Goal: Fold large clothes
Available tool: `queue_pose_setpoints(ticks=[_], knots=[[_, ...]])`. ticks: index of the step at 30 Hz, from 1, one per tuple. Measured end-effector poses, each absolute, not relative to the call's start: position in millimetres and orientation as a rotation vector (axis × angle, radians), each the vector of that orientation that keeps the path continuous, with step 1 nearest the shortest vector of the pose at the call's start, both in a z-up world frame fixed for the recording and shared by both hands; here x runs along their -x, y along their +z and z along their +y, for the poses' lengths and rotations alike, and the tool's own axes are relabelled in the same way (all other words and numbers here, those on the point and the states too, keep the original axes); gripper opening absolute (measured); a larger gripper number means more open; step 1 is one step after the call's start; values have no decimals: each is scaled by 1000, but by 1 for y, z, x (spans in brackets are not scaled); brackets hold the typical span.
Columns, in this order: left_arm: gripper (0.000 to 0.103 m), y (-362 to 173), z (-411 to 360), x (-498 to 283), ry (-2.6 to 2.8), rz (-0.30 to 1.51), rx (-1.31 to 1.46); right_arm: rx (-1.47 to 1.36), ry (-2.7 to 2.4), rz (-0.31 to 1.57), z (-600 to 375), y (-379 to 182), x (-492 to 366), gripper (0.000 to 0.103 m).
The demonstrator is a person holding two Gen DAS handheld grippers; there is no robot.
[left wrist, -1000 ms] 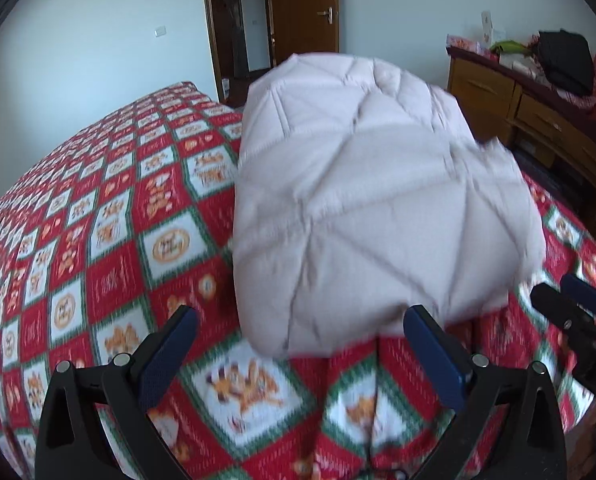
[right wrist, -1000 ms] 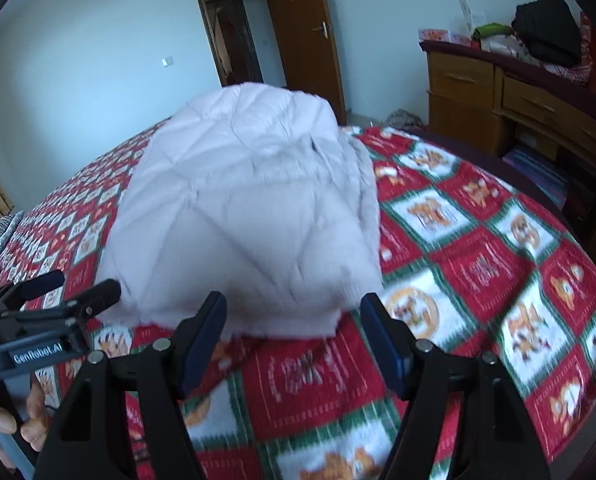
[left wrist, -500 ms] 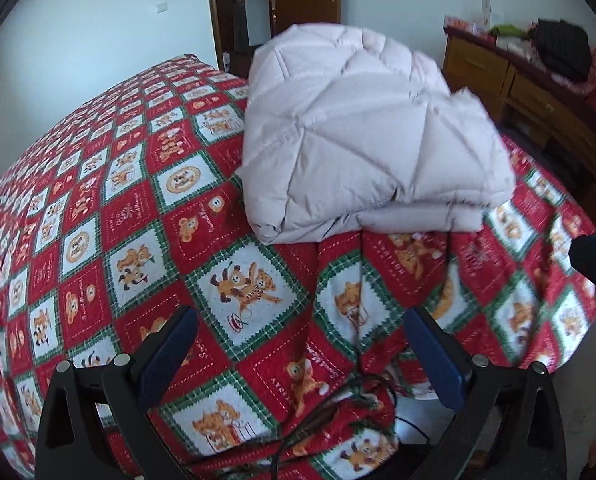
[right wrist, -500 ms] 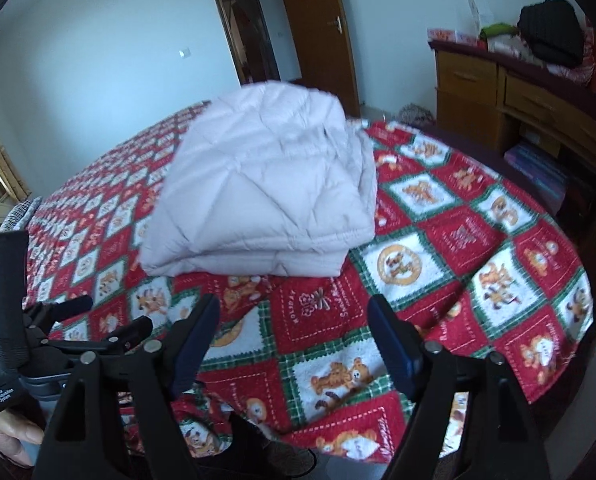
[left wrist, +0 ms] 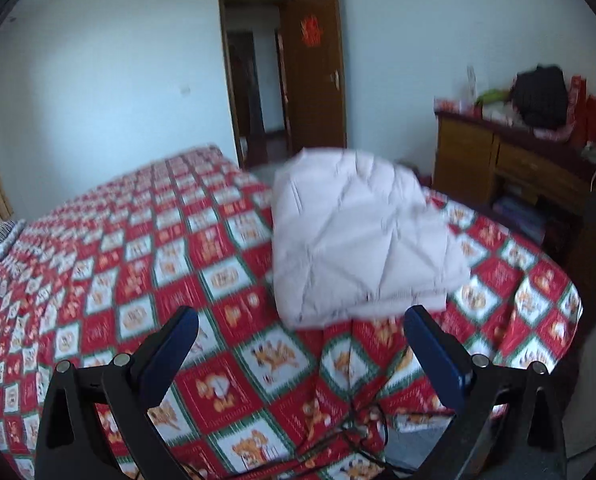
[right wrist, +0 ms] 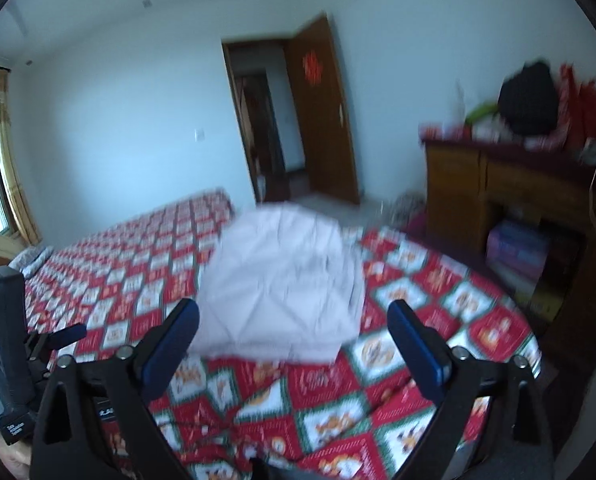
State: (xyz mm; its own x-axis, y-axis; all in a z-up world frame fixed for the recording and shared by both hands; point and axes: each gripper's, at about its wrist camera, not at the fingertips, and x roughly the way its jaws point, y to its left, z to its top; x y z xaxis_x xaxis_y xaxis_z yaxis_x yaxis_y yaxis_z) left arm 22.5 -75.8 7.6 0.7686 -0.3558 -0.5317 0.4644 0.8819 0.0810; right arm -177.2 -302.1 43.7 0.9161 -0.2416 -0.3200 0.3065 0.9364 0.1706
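Left wrist view shows me the folded white quilted coat [left wrist: 357, 236] lying on the red patterned bed [left wrist: 138, 272], both my claws [left wrist: 298, 344] [right wrist: 294, 340] released and empty, wooden dresser [left wrist: 513, 164] beyond, cables [left wrist: 361, 420] below.

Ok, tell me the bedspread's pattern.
Red, white and green checked squares with cartoon figures on the bedspread, clearest in the left wrist view.

A pale quilted jacket [left wrist: 357, 236], its puffy cloth matt and stitched in diamonds, lies folded on a printed cotton-look bedspread [left wrist: 138, 280] of red, green and white squares. Right of the jacket stands a varnished wooden dresser [left wrist: 509, 168], faintly glossy, like the brown wooden door [left wrist: 317, 68] behind. Each gripper's black frame looks like matt plastic, with blue pads [right wrist: 415, 352].
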Motion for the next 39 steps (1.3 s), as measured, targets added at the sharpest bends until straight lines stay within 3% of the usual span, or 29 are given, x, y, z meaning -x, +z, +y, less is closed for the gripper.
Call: queue_pose_setpoints(ticks=[10,39], knots=[[102,54,-67,0,-436,361,-164,-106,-331,104,-284,74,197,103],[102,56,-59,12,-412,324,-144,-124,-292,146,-270,64,196,103]])
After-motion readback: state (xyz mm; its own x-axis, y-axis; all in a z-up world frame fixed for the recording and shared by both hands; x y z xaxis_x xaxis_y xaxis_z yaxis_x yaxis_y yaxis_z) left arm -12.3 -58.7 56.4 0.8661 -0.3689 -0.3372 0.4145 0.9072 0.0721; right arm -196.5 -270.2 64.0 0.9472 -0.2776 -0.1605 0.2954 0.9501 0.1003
